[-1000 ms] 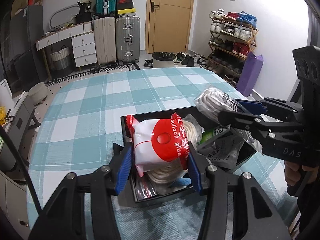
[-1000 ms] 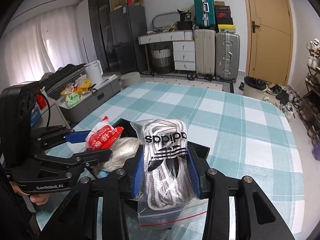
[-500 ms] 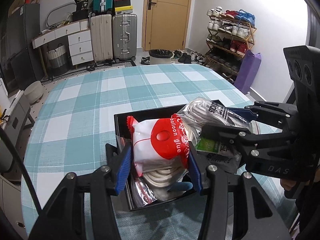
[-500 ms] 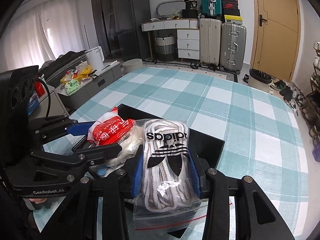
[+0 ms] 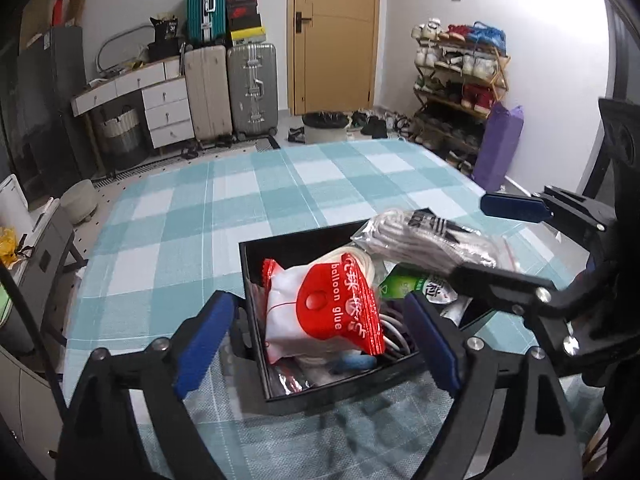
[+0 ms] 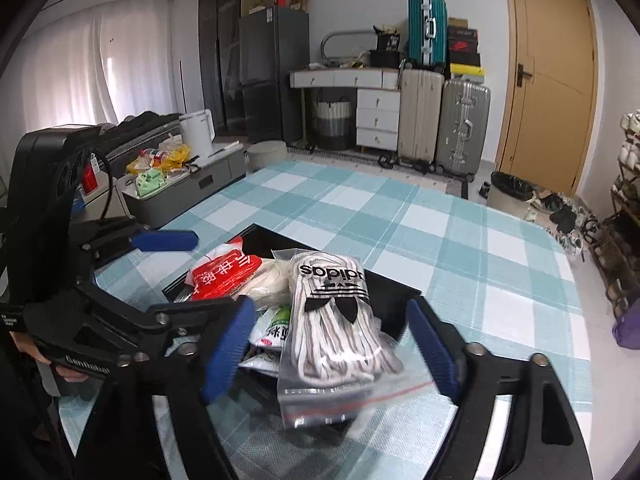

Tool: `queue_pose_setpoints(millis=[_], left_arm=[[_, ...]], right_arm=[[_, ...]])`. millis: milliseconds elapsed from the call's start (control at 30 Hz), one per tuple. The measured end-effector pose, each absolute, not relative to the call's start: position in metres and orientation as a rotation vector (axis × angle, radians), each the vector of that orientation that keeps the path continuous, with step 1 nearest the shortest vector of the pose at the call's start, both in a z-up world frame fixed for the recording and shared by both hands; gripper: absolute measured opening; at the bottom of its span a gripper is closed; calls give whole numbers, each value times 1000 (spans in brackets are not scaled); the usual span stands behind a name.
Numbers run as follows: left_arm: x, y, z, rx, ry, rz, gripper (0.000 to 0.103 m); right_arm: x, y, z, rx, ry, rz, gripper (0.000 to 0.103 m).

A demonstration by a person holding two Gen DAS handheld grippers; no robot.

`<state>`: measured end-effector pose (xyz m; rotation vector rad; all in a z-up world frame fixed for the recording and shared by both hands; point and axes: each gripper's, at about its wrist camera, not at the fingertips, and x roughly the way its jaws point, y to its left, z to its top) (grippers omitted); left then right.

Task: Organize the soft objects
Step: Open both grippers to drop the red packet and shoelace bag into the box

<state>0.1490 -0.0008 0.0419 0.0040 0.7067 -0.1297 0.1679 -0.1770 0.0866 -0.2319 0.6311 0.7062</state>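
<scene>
In black box (image 5: 256, 280) | L fingers (image 5: 216, 320) opening, glue bag (image 5: 320, 312) betw, untouched | R gripper (image 6: 328, 336) opening round laces (image 6: 336, 320)

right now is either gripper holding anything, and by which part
Nothing is held. The left gripper is opening around the balloon glue packet, the right gripper around the bag of laces; no pad touches.
</scene>
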Motion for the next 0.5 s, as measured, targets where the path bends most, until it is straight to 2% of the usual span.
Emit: queue_pose_setpoints(millis=[200,367,500], left_arm=[[134,5,46,6,675,-101,96],[118,11,52,5,620,-68,103],[107,18,54,-31,586,-48,103]], right_arm=[[147,-188,92,-207,577,692,102],[134,-193,94,-185,543,681,102],[126,-196,94,-167,524,677,102]])
